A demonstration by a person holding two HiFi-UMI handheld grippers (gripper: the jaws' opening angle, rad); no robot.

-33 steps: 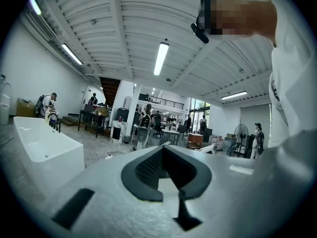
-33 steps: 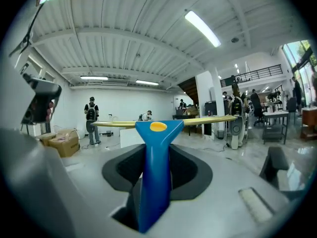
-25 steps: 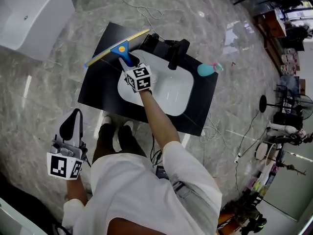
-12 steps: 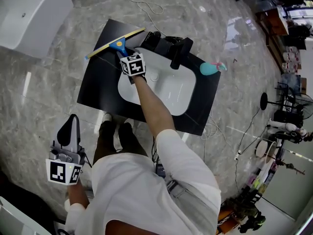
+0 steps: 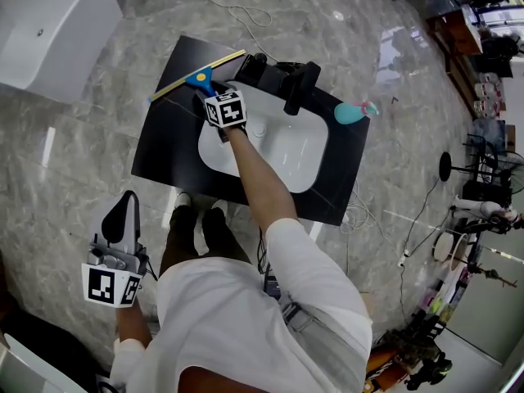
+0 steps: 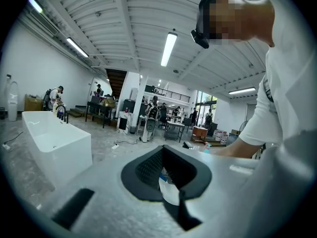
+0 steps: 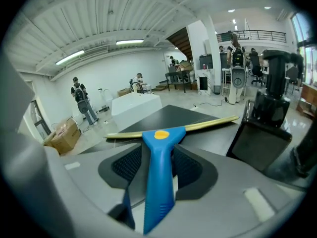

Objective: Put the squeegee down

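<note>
The squeegee [image 5: 199, 79], with a blue handle and a long yellow-edged blade, lies on the black countertop [image 5: 164, 146] at its back left corner, beside the white basin [image 5: 282, 150]. My right gripper [image 5: 206, 92] is down at the handle. In the right gripper view the blue handle [image 7: 158, 152] runs between the pads, and the jaws have just been opening, with a thin gap on each side of it. My left gripper [image 5: 121, 215] hangs low at the person's left side, away from the counter. Its jaws [image 6: 166, 170] look shut with nothing in them.
A black faucet [image 5: 299, 88] stands at the back of the basin, close to the right of the squeegee. A teal object [image 5: 350, 115] lies at the counter's right end. A white bathtub [image 5: 49, 31] stands on the marble floor at the far left. Cables trail behind the counter.
My right gripper came down toward the counter's back left with the squeegee, and the blade now rests on the black top. The left gripper stayed where it was.
</note>
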